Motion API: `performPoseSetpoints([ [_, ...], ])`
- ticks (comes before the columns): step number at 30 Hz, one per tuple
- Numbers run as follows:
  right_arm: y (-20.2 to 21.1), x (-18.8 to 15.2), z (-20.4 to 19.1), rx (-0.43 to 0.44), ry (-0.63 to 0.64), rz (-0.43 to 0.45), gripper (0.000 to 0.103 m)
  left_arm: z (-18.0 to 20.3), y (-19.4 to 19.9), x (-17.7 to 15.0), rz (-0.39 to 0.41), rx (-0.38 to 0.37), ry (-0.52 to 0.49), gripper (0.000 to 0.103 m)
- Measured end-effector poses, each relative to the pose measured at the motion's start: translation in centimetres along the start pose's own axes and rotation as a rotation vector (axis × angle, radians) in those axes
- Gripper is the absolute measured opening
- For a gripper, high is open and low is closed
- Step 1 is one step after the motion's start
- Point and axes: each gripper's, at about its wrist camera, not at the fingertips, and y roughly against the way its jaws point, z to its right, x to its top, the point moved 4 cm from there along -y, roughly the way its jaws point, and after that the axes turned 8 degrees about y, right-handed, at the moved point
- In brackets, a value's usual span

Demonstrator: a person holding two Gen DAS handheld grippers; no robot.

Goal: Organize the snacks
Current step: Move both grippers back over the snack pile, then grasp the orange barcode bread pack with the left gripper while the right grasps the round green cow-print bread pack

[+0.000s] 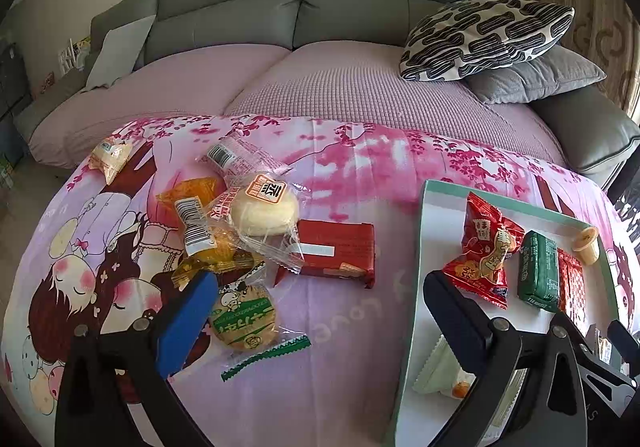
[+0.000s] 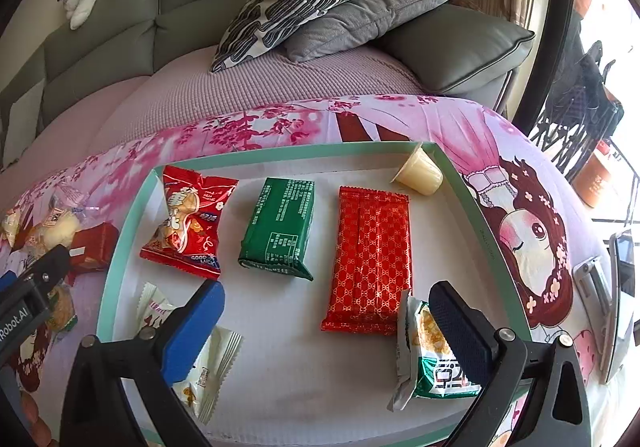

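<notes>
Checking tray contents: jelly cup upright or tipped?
Tipped. The jelly cup lies on its side in the tray's far right corner, lid end facing the rim.

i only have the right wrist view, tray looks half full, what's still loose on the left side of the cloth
Observer: A pile of wrapped snacks; a round pale bun in clear wrap lies on top.
Operator: anything sitting by itself
Observer: Yes, a small cream packet lies apart, at the cloth's far left.
Operator: where's the left gripper
Observer: The left gripper is open, empty, over bare cloth; its blue pad is beside a round cracker in a green-trimmed wrapper.
Operator: is there a flat one to grab
Observer: A dark red bar lies flat, right of the pile, between it and the tray.
</notes>
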Motion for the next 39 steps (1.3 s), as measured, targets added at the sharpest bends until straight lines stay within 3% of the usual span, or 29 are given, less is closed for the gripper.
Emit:
performPoseSetpoints([
  [6,1.1,0.5,-1.4,0.005,0.042,0.047,0.103,-2.1,-0.1,0.3,-0.022,0.042,0.006,0.102],
  [10,1.6,0.8,-2.6,0.02,0.058,0.067,0.103,-4.4,0.0,0.8,-0.043,0.036,0.065,0.102],
  [14,2.1,1.1,-4.4,0.031,0.086,0.076,0.103,-7.2,0.6,1.7,-0.013,0.034,0.102,0.102],
  [25,3.3,1.3,-13.0,0.159,0.222,0.101,0.103,-14.8,0.7,2.7,0.018,0.078,0.224,0.102],
  [39,2.4,-0.2,-21.8,0.27,0.376,0.075,0.103,-18.9,-1.7,2.1,-0.05,0.065,0.276,0.102],
])
